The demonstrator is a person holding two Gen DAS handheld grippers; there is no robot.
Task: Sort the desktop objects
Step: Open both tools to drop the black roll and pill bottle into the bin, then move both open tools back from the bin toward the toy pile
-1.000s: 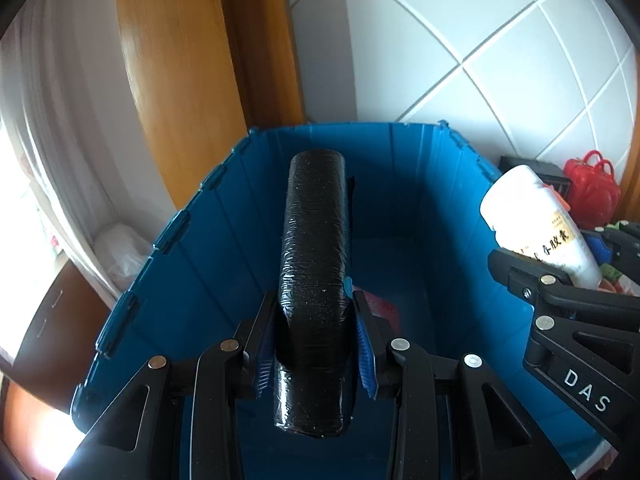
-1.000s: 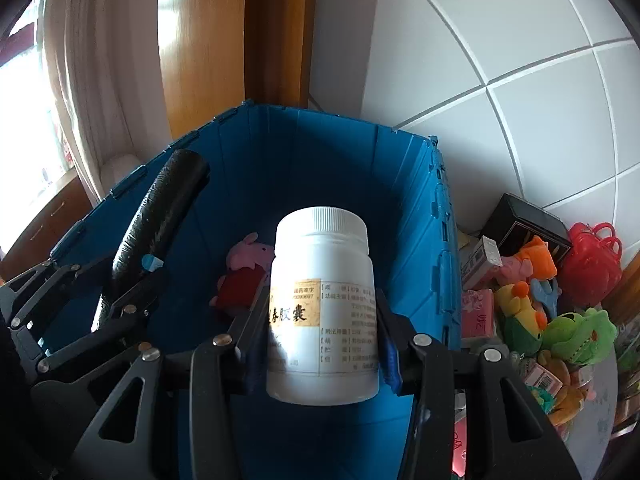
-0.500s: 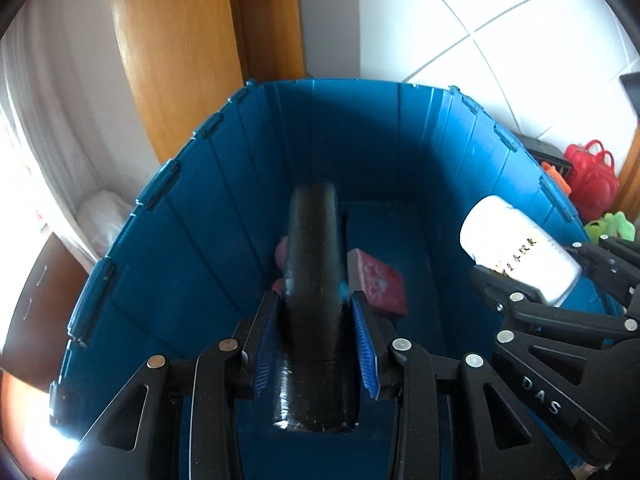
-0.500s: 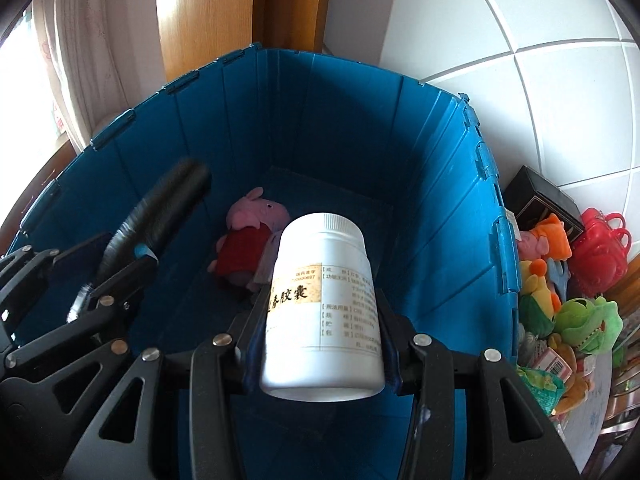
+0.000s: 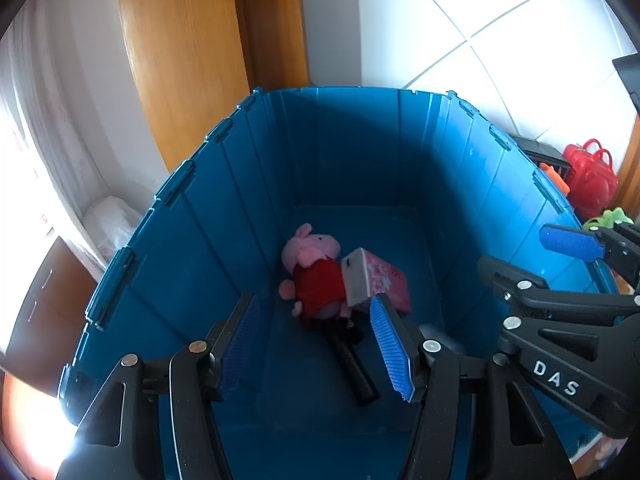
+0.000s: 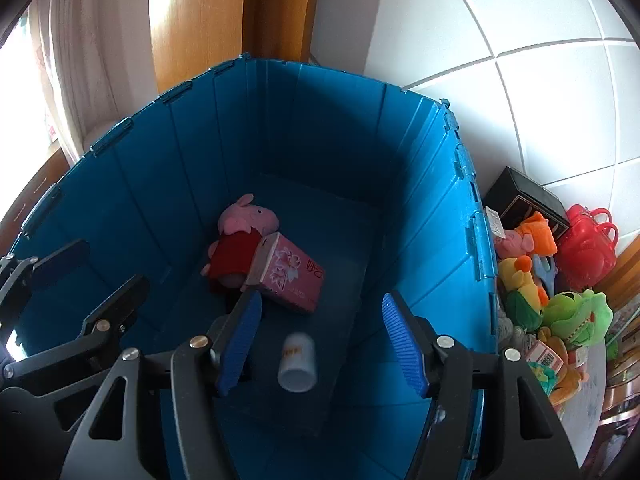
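Both my jaws are opening over the blue bin [image 5: 192, 240] with nothing between them. The black roll [image 5: 354, 364] and white pill bottle [image 6: 298, 362] are on its floor near the pig plush [image 6: 240, 240] and pink tissue box [image 6: 290, 276].

Blue bin [image 6: 404, 168]: ribbed hard plastic, slight sheen. Pig toy [image 6: 240, 240]: soft plush cloth, matt. Pink tissue pack [image 6: 290, 276]: glossy printed wrap. White bottle [image 6: 298, 362]: smooth plastic, paper label. Black roll [image 5: 354, 368]: looks like shiny film, blurred. Left gripper [image 5: 316, 348] and right gripper [image 6: 320, 344]: matt black plastic, ridged blue pads, metal rivets. Wall tiles [image 6: 540, 80]: glossy.
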